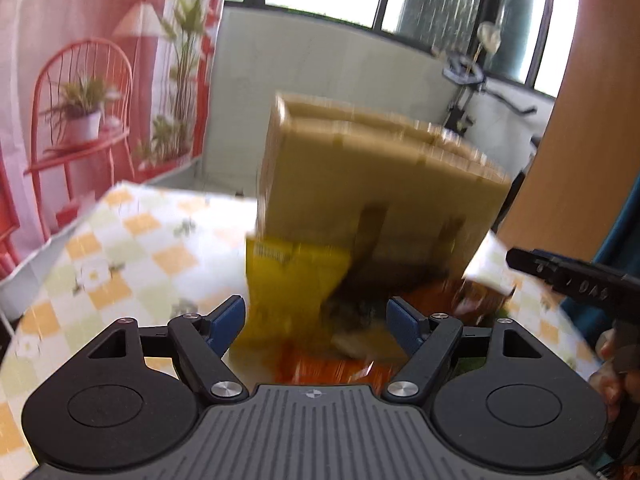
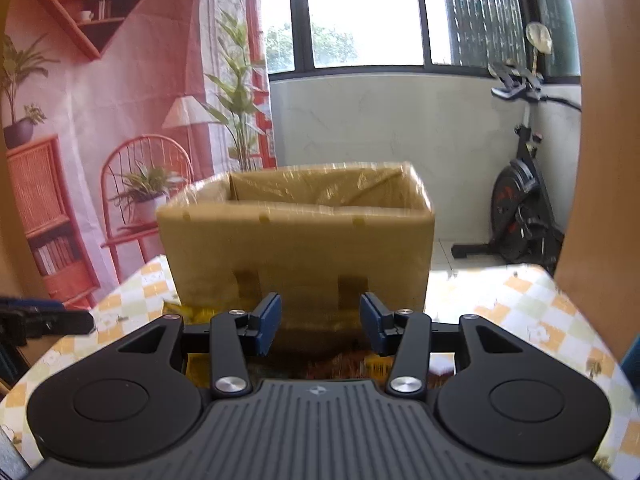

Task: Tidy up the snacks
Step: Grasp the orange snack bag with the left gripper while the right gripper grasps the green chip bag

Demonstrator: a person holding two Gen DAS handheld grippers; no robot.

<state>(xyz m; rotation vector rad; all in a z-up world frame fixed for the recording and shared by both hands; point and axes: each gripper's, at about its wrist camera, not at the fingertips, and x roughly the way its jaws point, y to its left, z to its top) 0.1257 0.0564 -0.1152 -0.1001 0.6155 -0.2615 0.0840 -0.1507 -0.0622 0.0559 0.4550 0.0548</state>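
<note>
An open cardboard box [image 2: 296,240] stands on the checkered table; it also shows, blurred, in the left wrist view [image 1: 380,184]. Snack packets lie in front of it: a yellow packet [image 1: 288,280] and an orange packet [image 1: 328,364], with more packets [image 2: 344,364] low in the right wrist view. My left gripper [image 1: 316,324] is open and empty, just above the yellow and orange packets. My right gripper [image 2: 320,322] is open and empty, facing the box's front wall. The right gripper's body [image 1: 576,280] shows at the right edge of the left wrist view.
The table has a yellow-and-green checkered cloth [image 1: 132,248]. A printed pink backdrop [image 2: 100,120] hangs at left. An exercise bike [image 2: 524,208] stands on the floor at back right. A wooden panel [image 2: 600,200] rises at the right.
</note>
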